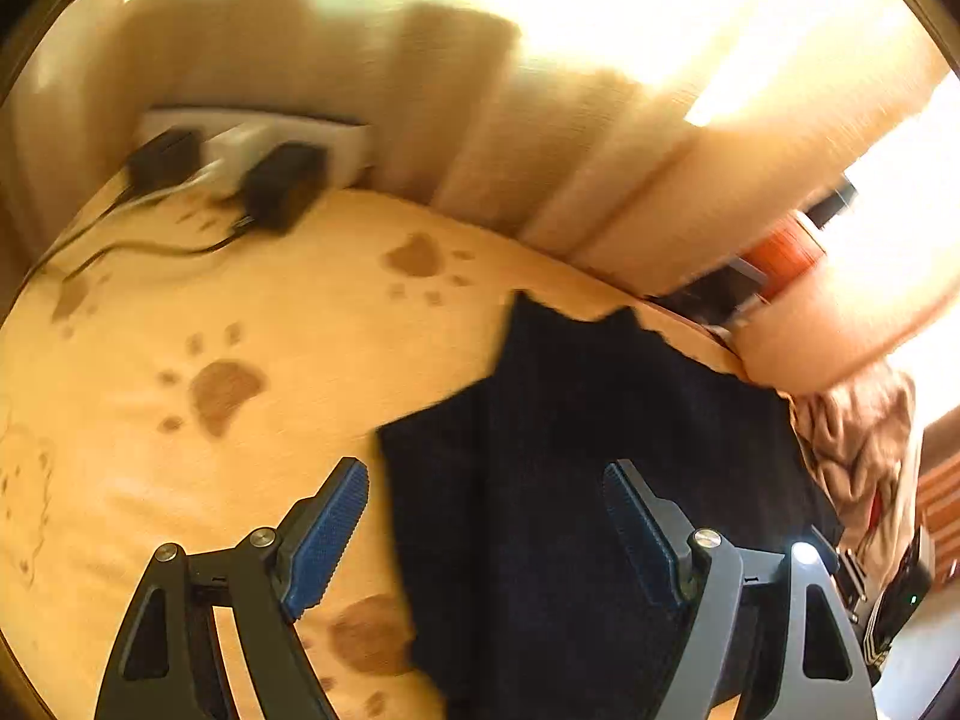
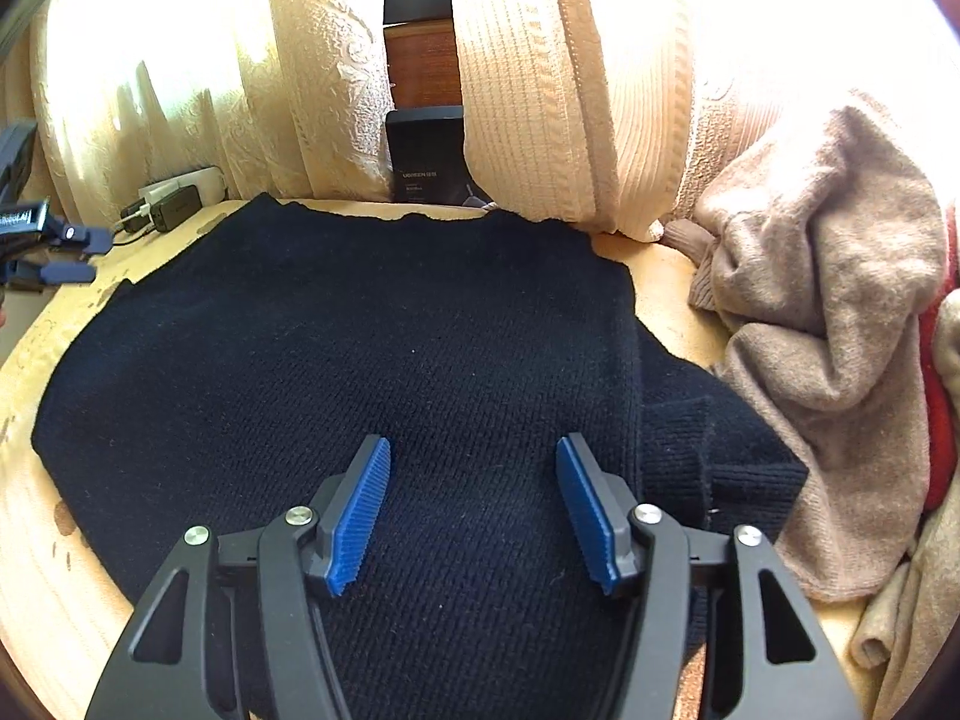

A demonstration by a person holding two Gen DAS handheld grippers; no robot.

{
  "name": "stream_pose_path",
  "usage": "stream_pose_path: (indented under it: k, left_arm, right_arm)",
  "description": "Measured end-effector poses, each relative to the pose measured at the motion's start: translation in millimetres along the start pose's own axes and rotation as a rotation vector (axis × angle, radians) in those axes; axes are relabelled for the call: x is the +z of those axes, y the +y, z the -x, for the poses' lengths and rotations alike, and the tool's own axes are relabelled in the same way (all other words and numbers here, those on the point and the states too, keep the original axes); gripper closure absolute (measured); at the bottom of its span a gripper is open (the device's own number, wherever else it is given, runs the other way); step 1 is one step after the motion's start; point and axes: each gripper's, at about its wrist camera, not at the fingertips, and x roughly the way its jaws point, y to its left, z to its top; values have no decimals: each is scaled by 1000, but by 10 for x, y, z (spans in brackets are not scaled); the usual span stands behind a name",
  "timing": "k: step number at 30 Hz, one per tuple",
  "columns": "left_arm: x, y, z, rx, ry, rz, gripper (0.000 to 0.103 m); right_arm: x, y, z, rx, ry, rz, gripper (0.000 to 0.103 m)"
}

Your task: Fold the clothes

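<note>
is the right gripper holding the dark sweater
No, the right gripper hovers with its jaws apart over the flat dark sweater, nothing pinched between them.

Bright sun glares white through the curtains; the left view is blurry (edges bend round).

The black box between the cushions reads "UGREEN"; smaller print beneath is illegible.

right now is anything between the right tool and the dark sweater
Nothing visible. The right tool hangs open directly over the dark navy sweater with only bare knit below. The beige garment pile lies off to its right.
</note>
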Motion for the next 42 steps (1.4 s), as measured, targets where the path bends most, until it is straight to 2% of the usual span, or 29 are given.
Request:
stream_pose_path:
  k: [3, 9, 17, 25, 32, 33, 34, 35, 37, 42]
  left_arm:
    - [-37, 146, 7, -5, 10, 50, 20]
    - [-162, 134, -121, -77, 66, 42, 20]
    - [-146, 28, -450, -58, 137, 6, 20]
    - [-81, -45, -524, -46, 131, -13, 20]
    - [-110, -196, -520, -33, 132, -95, 20]
    - [-115, -227, -506, -33, 125, -109, 22]
    - [-117, -262, -485, -23, 113, -127, 35]
    - [-117, -288, -464, -13, 102, -138, 55]
    - [-101, -295, -449, 1, 91, -141, 68]
    - [-75, -260, -528, 2, 117, -158, 68]
  right_arm:
    - [-2, 6, 3, 8, -1, 1, 37]
    - [-3, 24, 6, 9, -1, 4, 37]
    - [-8, 33, 15, 7, -2, 4, 36]
    - [-8, 33, 18, 7, -2, 7, 36]
    - [1, 29, 16, 7, -1, 9, 36]
    - [2, 28, 15, 7, -1, 9, 36]
    - [3, 29, 16, 8, -1, 10, 36]
    - [4, 29, 16, 8, -1, 10, 36]
    - [5, 28, 15, 8, -1, 10, 36]
    - [8, 28, 17, 9, -1, 10, 36]
